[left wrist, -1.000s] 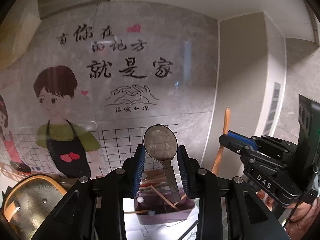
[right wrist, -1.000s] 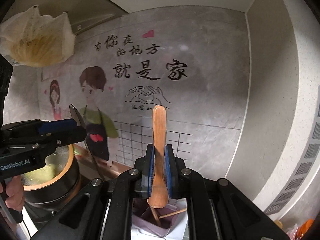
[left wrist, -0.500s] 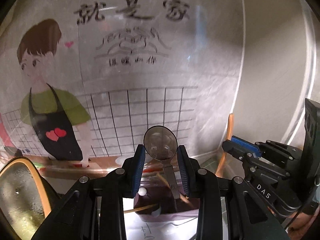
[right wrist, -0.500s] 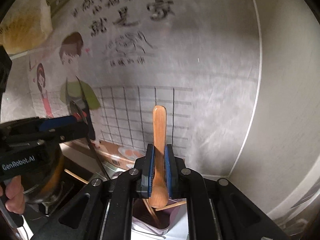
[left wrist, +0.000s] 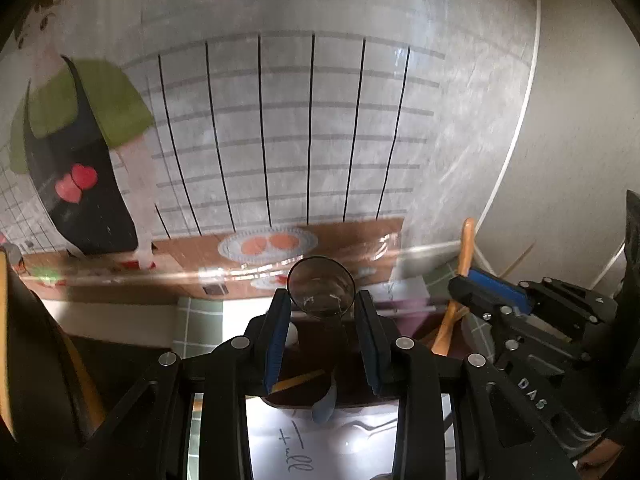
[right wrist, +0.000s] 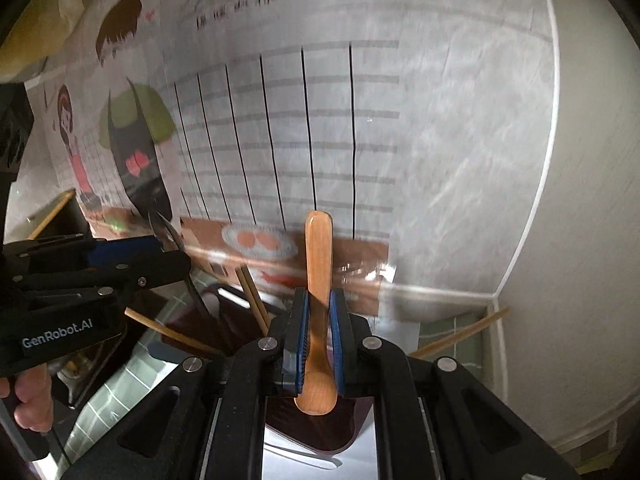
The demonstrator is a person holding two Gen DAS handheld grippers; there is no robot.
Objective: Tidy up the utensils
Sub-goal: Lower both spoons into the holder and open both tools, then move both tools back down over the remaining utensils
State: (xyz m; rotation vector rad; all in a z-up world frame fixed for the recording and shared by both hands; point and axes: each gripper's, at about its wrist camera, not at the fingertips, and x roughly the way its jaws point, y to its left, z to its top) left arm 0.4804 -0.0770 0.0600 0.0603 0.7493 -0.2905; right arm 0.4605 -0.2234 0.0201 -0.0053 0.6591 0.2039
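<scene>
My left gripper (left wrist: 322,296) is shut on a metal spoon (left wrist: 321,287), bowl end up between the blue pads, handle running down. Right below it sits a dark purple utensil holder (left wrist: 304,356) with a chopstick and a white-blue spoon inside. My right gripper (right wrist: 320,294) is shut on a wooden spoon (right wrist: 319,240), handle up and bowl low, over the same holder (right wrist: 312,432). Each gripper shows in the other's view: the right gripper (left wrist: 464,284) with the wooden spoon (left wrist: 464,248), the left gripper (right wrist: 168,256) with the metal spoon (right wrist: 172,236) edge-on.
A stickered wall stands close ahead, meeting a plain wall at a corner on the right. Loose chopsticks (right wrist: 252,300) lean in a dark holder at left. A pot with an orange rim (left wrist: 4,320) is far left. Handwritten paper (left wrist: 296,452) lies under the holder. A hand (right wrist: 28,400) grips the left tool.
Both grippers have come down and tipped forward with their spoons still held. The wall writing has slid up out of view and the holder is closer below.
</scene>
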